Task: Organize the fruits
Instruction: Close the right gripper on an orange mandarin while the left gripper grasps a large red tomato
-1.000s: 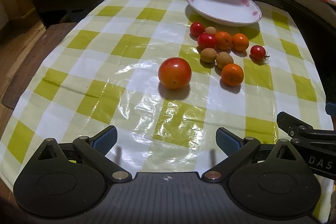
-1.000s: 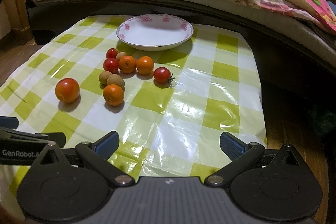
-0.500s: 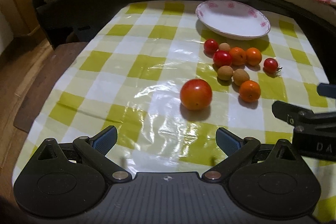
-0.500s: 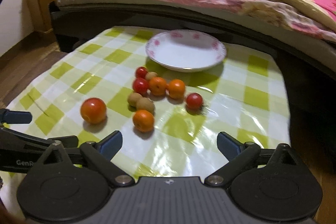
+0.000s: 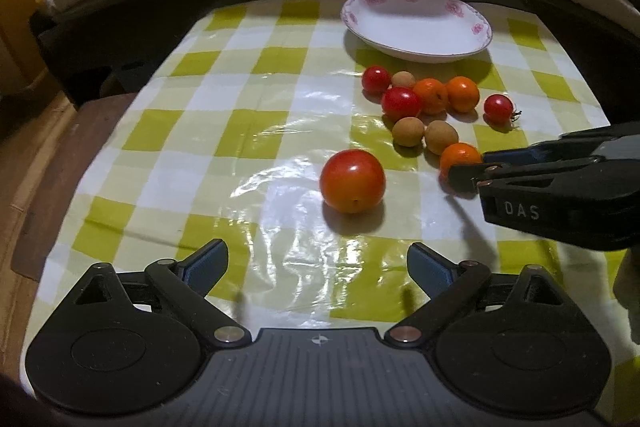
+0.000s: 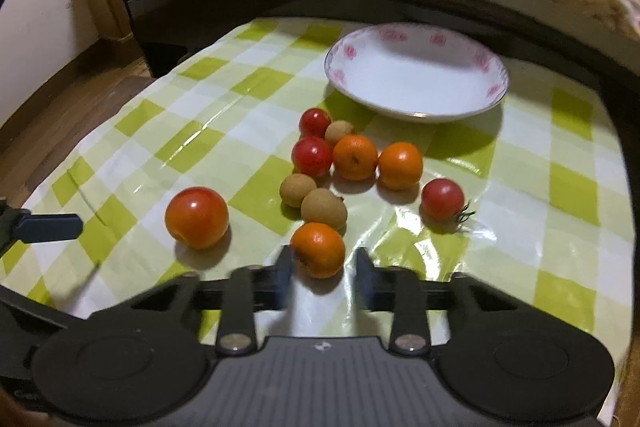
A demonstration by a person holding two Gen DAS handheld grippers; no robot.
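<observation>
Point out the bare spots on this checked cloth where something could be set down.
Bare: the cloth left of the big tomato, and the plate, with nothing on it. Crowded: the small fruit cluster between plate and right gripper.

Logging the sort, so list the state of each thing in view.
Plate, empty.
Near orange, on the cloth, between the right gripper's fingers.
Right gripper, jaws just closed on the near orange.
Left gripper, open, jaws just narrowed slightly, nothing between them.
Big tomato, loose on the cloth.
</observation>
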